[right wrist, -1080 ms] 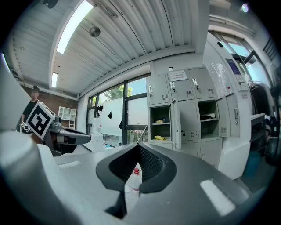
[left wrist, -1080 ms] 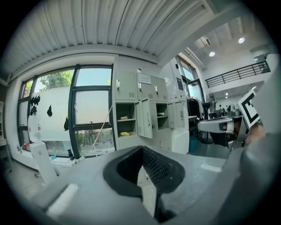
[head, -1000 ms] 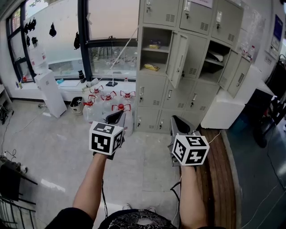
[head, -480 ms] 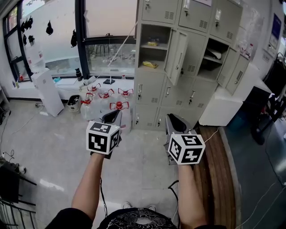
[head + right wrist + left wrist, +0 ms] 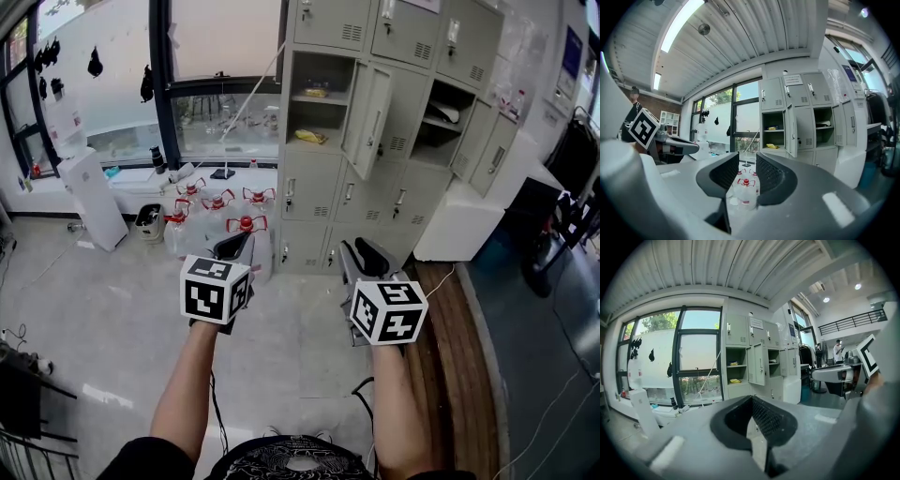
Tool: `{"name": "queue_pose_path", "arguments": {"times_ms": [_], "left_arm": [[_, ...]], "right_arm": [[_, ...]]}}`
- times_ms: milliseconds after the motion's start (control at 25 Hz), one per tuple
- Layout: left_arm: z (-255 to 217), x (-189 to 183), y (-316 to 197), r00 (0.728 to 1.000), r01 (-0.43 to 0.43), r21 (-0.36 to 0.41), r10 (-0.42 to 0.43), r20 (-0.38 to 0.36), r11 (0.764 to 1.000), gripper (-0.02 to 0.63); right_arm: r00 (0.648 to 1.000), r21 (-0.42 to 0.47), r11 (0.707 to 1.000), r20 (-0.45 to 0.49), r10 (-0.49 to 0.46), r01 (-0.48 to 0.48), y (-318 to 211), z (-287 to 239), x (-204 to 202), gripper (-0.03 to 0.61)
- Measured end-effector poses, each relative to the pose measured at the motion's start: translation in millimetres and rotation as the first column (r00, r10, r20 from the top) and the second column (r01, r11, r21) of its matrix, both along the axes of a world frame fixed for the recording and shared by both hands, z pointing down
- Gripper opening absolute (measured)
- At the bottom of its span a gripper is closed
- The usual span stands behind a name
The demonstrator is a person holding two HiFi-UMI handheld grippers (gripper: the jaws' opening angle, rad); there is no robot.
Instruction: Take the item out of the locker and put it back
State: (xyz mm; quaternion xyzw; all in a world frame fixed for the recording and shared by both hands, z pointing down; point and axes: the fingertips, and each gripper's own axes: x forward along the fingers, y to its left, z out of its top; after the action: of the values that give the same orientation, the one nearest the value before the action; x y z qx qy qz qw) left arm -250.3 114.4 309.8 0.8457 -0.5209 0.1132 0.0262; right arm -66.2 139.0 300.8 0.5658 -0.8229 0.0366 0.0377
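Yellow flat item (image 5: 310, 137) on lower shelf of open compartment, grey metal locker bank (image 5: 319, 199), well apart from both grippers. Right gripper (image 5: 361, 251) jaws parted, just been opening, nothing between. Left gripper (image 5: 236, 246) clenched, empty. Likely approach: keep right jaws wide, level with shelf, clear of ajar door (image 5: 367, 108).

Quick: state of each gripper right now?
Left gripper: closed, jaws together, holding nothing.
Right gripper: open, jaws have just been opening, nothing between them.
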Motion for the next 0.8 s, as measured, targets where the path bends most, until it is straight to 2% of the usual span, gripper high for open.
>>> {"name": "queue_pose_path", "arguments": {"times_ms": [720,800], "left_arm": [[7,-28,-20,1.000,-0.012,-0.004,0.011,-0.021,1.000,0.000],[7,-29,-25,1.000,-0.010,-0.005,0.009,-0.022,1.000,0.000]], "right_arm": [[1.000,-0.027,1.000,-0.005,-0.008,0.008,-16,7,-31,0.263],[1.000,-0.032,0.999,-0.002,-0.015,0.015,-20,8,-32,0.295]]}}
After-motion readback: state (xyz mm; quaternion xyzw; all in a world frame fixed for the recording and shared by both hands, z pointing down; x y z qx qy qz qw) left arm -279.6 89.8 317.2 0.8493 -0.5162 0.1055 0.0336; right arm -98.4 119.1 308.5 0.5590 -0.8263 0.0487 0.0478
